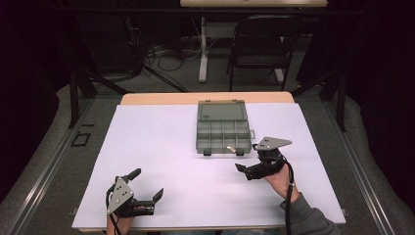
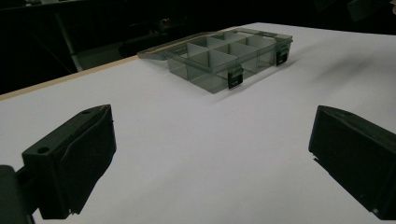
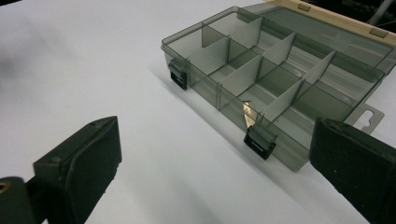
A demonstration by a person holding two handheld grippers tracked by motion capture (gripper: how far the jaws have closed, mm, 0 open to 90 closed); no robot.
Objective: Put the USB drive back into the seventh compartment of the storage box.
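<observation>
Compartment box (image 1: 223, 128) sits lid-open mid-bench (image 1: 156, 147), small brass-coloured part (image 3: 249, 114) in a front cell. Right gripper (image 1: 248, 171) just beside it, jaws spread, empty, looks like a drop-off. Left gripper (image 1: 147, 188) parked near edge, jaws spread.

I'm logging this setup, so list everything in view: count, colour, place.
Box: one, clear grey, lid open, far middle of sheet.
Piece: one, pale, in a near compartment by the box's right latch.
Sheet: one, white, covering the table.
Table: one, tan, edge showing at the far side.
Chair: one, black, behind table.
Left gripper: one, black, open, near left of sheet.
Right gripper: one, black, open, beside the box's near right corner.
</observation>
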